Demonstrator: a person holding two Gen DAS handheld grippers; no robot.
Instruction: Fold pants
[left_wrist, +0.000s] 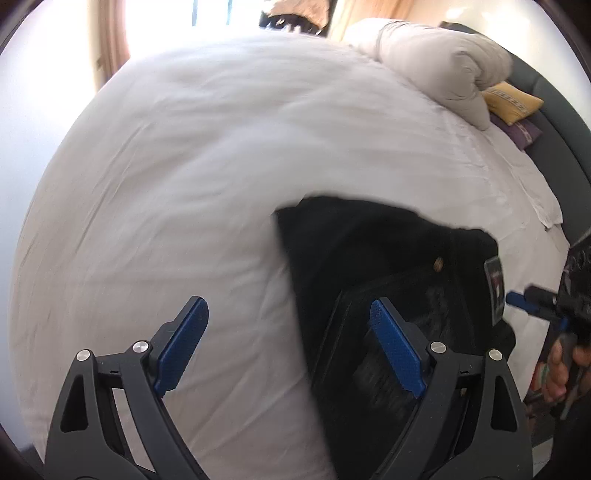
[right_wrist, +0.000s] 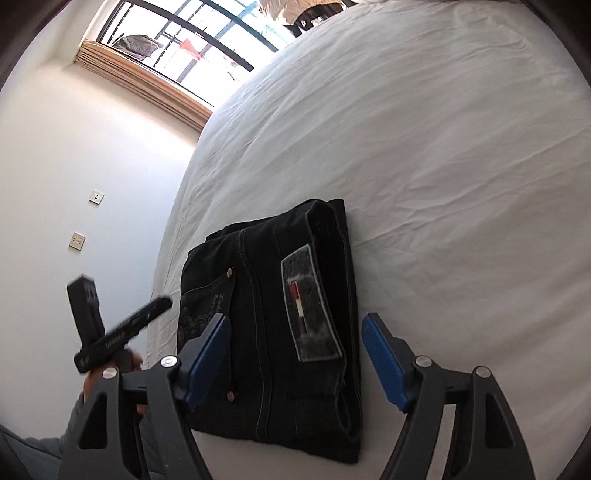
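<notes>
Black jeans (right_wrist: 273, 314) lie folded into a compact rectangle on the white bed sheet (right_wrist: 443, 166), with a grey waistband patch (right_wrist: 310, 306) facing up. In the left wrist view the jeans (left_wrist: 388, 258) lie at lower right, blurred. My left gripper (left_wrist: 290, 325) is open and empty, its right finger over the jeans' edge, its left over bare sheet. My right gripper (right_wrist: 295, 347) is open and empty, held above the near end of the folded jeans. The right gripper also shows at the right edge of the left wrist view (left_wrist: 517, 298).
A rolled white duvet (left_wrist: 436, 62) and yellow (left_wrist: 511, 101) and purple cushions lie at the bed's head by a dark headboard (left_wrist: 561, 122). A window with bars (right_wrist: 207, 40) and a white wall with sockets (right_wrist: 77, 242) border the bed's far side.
</notes>
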